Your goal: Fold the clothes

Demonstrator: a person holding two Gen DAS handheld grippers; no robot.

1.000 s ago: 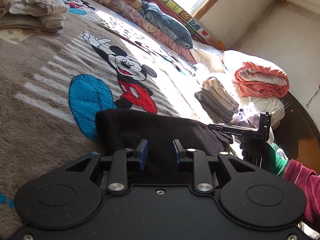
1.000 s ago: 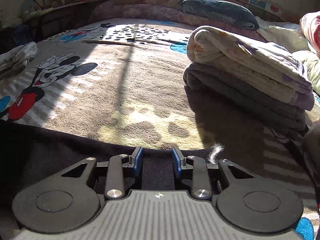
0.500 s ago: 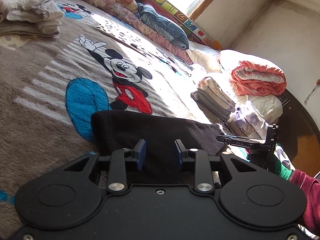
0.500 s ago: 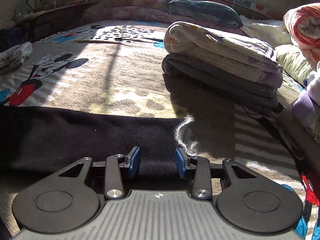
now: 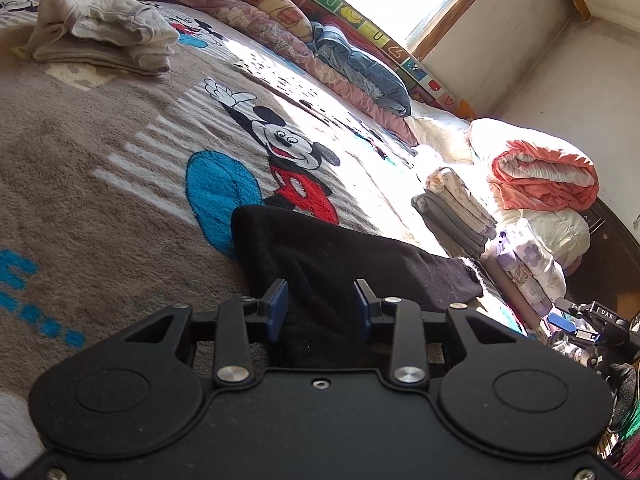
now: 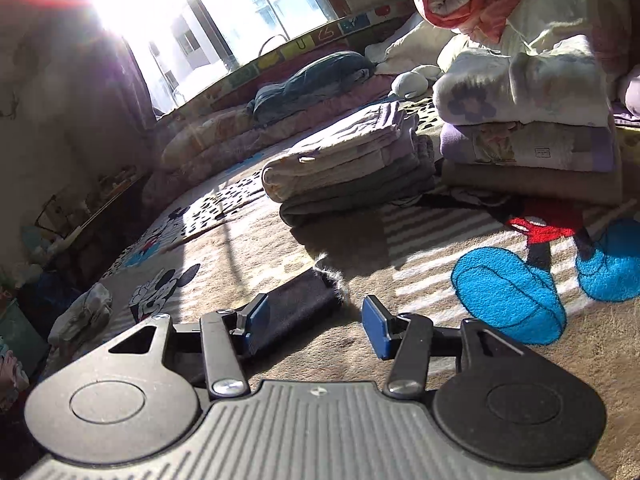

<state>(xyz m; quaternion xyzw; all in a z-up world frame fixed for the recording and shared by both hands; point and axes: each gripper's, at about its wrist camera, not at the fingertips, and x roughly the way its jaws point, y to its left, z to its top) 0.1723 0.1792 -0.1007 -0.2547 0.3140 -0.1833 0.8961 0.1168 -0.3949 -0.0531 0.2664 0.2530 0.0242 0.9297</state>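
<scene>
On my left wrist view, far left, I see a crumpled white garment (image 5: 102, 34) lying on the bed's cartoon-mouse blanket (image 5: 100, 152). No boxes or baskets show; everything sits straight on the bed. My left gripper (image 5: 320, 310) has its blue pads spread, with the near edge of the folded black garment (image 5: 344, 264) lying between them but not pinched. That garment lies flat on the blanket near me, its long axis running from the near left out toward the right, where a frayed end shows. Further right stands a folded stack of cream and grey clothes (image 5: 454, 216), then a floral folded pile (image 5: 532, 272), with an orange rolled quilt (image 5: 544, 178) behind. At the far right edge I catch my right gripper (image 5: 576, 326), spread as well.

On the right wrist view its pads (image 6: 378, 332) stand wide apart over bare blanket, the black garment's frayed end just beside the left pad; whether they touch I cannot tell.
</scene>
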